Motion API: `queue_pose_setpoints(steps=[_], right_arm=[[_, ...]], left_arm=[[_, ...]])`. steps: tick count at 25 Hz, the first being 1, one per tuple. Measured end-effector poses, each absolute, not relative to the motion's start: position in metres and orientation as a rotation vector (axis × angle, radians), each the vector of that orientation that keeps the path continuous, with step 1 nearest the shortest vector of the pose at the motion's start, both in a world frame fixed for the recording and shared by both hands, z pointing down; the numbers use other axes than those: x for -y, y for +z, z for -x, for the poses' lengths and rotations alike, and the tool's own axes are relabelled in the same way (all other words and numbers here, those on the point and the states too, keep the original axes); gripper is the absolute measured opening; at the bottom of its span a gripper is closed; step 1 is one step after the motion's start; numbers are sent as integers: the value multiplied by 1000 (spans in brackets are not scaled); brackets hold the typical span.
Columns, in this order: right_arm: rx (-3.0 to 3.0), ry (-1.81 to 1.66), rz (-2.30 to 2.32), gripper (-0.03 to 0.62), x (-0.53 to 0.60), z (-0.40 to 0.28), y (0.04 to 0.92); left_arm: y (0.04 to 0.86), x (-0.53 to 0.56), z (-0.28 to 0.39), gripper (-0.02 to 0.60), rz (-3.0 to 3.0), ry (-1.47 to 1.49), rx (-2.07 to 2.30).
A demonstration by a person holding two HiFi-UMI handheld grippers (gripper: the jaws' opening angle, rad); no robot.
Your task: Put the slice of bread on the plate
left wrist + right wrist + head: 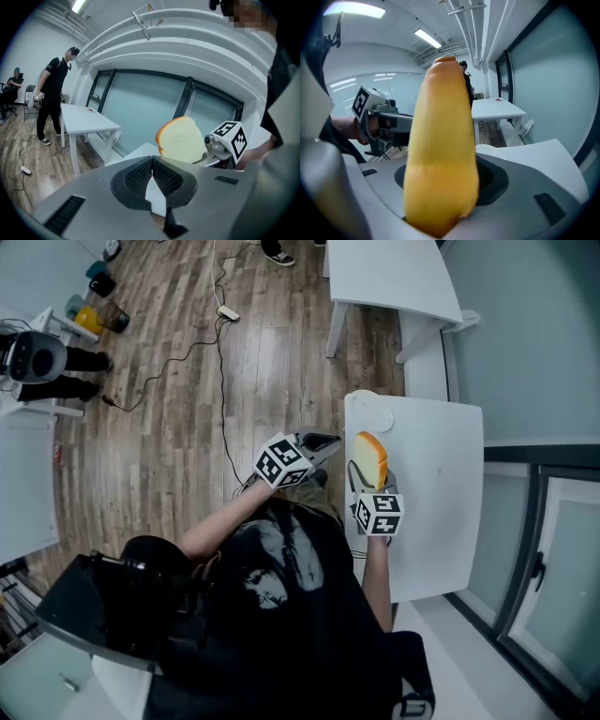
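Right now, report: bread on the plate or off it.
Off: the right gripper holds the bread upright, short of the plate.

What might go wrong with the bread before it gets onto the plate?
The slice of bread stands on its edge in the right hand-held gripper, pinched only at its lower part, so it might bend, tear or slip out on the way. The plate sits right by the corner of the table, so a bump might push it off. It is also white on white, so the bread might land partly off it.
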State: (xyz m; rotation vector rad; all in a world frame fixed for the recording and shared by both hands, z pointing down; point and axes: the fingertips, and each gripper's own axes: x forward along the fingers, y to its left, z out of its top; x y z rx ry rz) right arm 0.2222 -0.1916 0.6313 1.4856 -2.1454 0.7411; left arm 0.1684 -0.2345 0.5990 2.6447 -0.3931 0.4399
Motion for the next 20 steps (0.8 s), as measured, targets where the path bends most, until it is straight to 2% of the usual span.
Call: queue_pose_setpoints(steps=[10, 20], right_arm=[[1946, 674, -1395, 198, 266, -279, 729], [1687, 435, -1251, 198, 337, -323, 802]], left_arm=[[650, 290, -202, 6, -2603, 541, 410], [712, 352, -226, 6, -2531, 670, 458]])
